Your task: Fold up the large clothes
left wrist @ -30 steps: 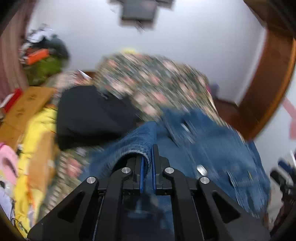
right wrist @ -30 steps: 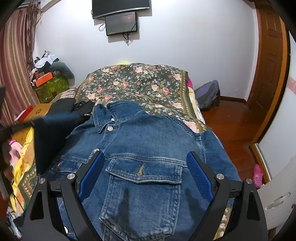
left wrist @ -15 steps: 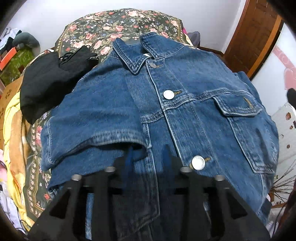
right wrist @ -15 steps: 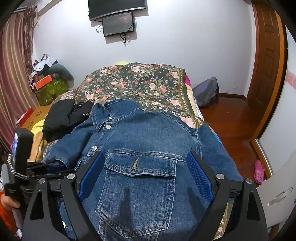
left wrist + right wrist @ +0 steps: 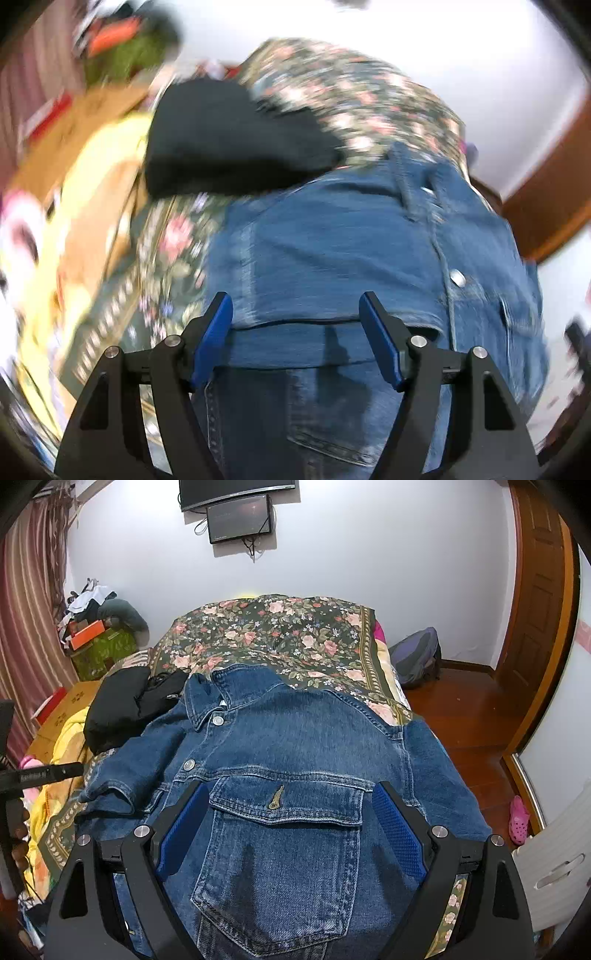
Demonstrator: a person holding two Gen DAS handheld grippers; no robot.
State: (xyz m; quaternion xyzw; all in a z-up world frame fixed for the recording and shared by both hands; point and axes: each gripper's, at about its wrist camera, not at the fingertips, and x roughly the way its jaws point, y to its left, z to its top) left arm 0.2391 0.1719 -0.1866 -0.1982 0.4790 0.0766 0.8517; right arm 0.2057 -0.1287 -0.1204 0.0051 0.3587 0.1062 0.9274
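Note:
A blue denim jacket point(image 5: 295, 738) lies front up on the floral bedspread point(image 5: 277, 627), collar toward the far wall. Its left sleeve point(image 5: 314, 266) is folded in over the front, and the cuff edge point(image 5: 107, 794) rests near the buttons. My left gripper point(image 5: 297, 325) hovers over that sleeve in a blurred view. Its jaws are opening, and nothing is pinched between the blue pads point(image 5: 218, 332). My right gripper point(image 5: 290, 812) stands wide open above the chest pocket point(image 5: 280, 849), holding nothing.
A black garment point(image 5: 125, 705) lies left of the collar. Further left are a yellow blanket point(image 5: 62, 738) and a cardboard box point(image 5: 66, 705). A hand point(image 5: 16, 823) with a black tool shows at the left edge. Right of the bed are wooden floor point(image 5: 461, 720), a backpack point(image 5: 417, 657) and a pink shoe point(image 5: 519, 814).
My left gripper carried the sleeve cuff over the jacket's front and let it go, and its jaws have spread apart. The sleeve now lies folded inward. The right gripper has stayed put.

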